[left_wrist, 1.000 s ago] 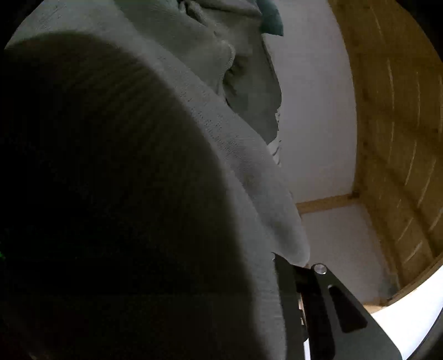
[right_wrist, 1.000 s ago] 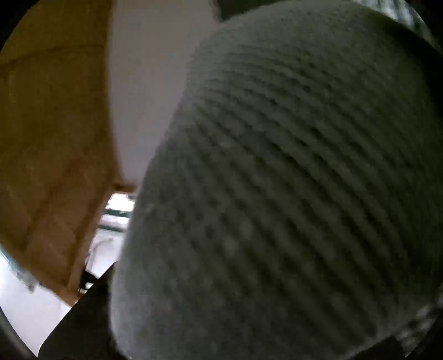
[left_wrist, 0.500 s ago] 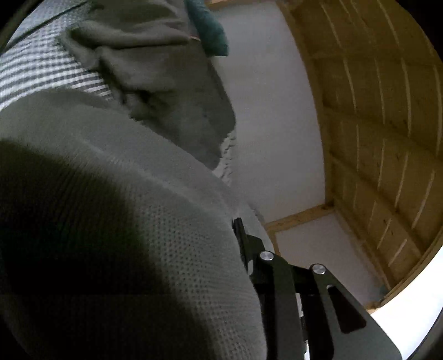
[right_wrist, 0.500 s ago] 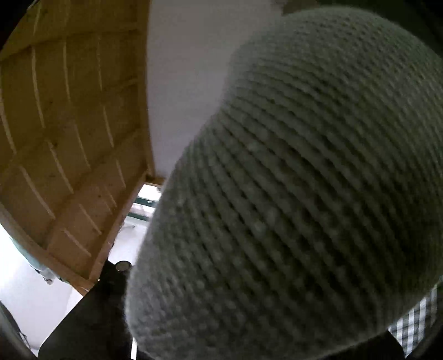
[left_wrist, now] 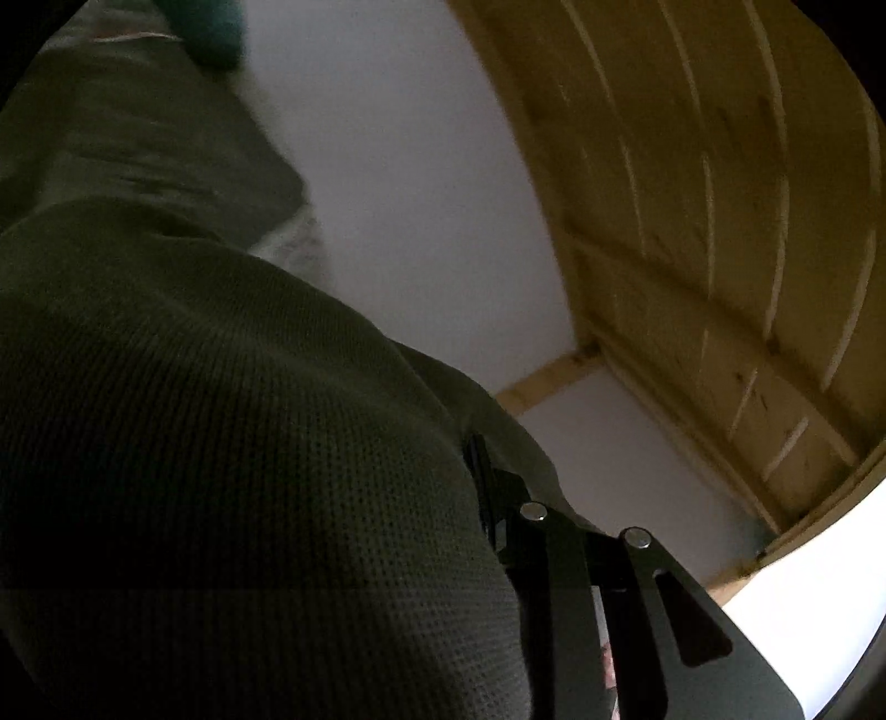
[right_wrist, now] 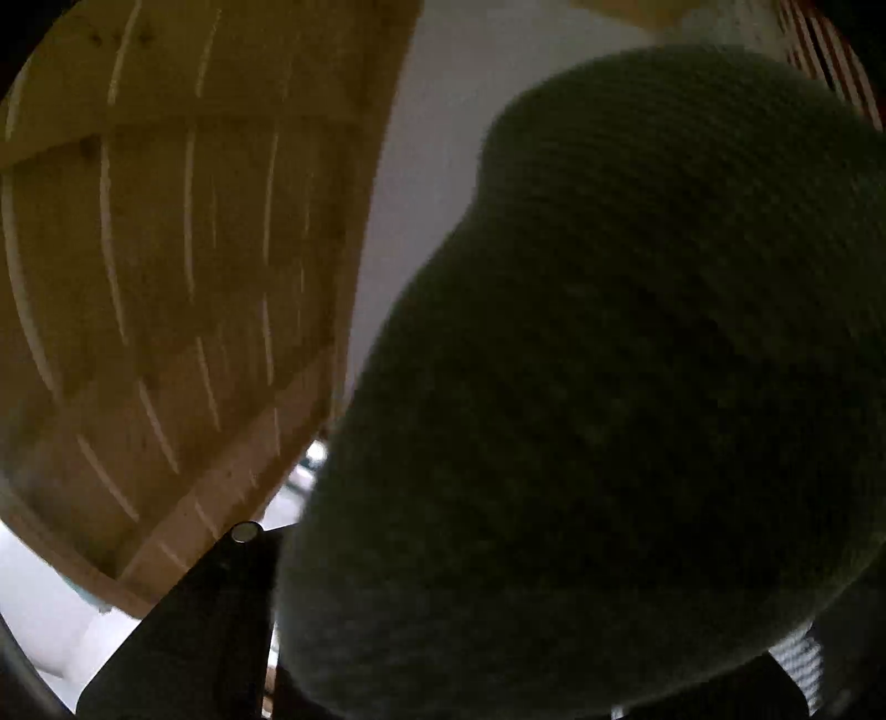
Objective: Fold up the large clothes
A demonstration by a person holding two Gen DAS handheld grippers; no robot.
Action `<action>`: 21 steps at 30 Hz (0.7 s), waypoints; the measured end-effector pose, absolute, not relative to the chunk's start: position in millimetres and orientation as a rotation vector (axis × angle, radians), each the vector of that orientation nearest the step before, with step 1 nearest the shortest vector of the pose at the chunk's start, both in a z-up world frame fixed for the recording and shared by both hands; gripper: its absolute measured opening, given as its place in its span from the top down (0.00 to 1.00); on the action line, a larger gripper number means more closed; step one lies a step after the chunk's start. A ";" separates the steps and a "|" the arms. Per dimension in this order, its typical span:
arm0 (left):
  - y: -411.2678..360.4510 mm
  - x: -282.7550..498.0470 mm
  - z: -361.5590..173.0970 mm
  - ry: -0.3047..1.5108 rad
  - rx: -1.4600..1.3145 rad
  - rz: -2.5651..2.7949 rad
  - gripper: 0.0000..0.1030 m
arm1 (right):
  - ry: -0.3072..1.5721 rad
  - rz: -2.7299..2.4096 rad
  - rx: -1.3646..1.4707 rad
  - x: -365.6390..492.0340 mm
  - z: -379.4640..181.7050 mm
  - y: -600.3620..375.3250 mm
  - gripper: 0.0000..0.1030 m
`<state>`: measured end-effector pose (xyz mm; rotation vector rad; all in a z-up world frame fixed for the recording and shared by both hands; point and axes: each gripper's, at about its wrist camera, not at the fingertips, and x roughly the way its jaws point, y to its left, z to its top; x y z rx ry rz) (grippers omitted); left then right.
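A grey-green knitted garment (left_wrist: 232, 443) hangs over my left gripper (left_wrist: 487, 487) and fills the left and lower part of the left wrist view. Only the right black finger (left_wrist: 576, 598) shows; the cloth hides the tips, and the jaws stand nearly closed with fabric bunched between them. The right wrist view shows the same garment (right_wrist: 609, 387) bulging over my right gripper (right_wrist: 421, 576). It covers that gripper's tips, and one black finger (right_wrist: 216, 609) shows at lower left. Both grippers are raised and point level, each shut on the garment.
Slatted wooden boards (left_wrist: 692, 194) and a white wall (left_wrist: 398, 183) lie ahead of the left gripper. A teal item (left_wrist: 210, 27) sits at the top edge. The right wrist view has wooden boards (right_wrist: 166, 249) on the left and checked fabric (right_wrist: 797, 659) at lower right.
Both grippers have risen with the garment still in them. The checked surface has left the left wrist view, and more wooden boards show in both views.
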<state>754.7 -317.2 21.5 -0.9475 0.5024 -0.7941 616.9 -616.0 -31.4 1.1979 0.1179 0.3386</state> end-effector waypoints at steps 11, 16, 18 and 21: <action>-510.2 706.6 -120.6 0.777 -0.788 -0.990 0.79 | 0.189 0.098 1.145 430.0 -144.2 -728.9 0.79; -524.7 677.0 -226.0 0.995 -0.922 -0.892 0.69 | 0.266 -0.011 1.291 361.2 -264.1 -727.4 0.78; -523.5 674.5 -222.9 0.994 -0.893 -0.881 0.64 | 0.253 -0.010 1.306 349.8 -270.4 -720.7 0.74; -511.2 683.6 -215.9 1.108 -0.899 -0.834 0.45 | 0.272 -0.023 1.298 399.0 -279.1 -714.8 0.39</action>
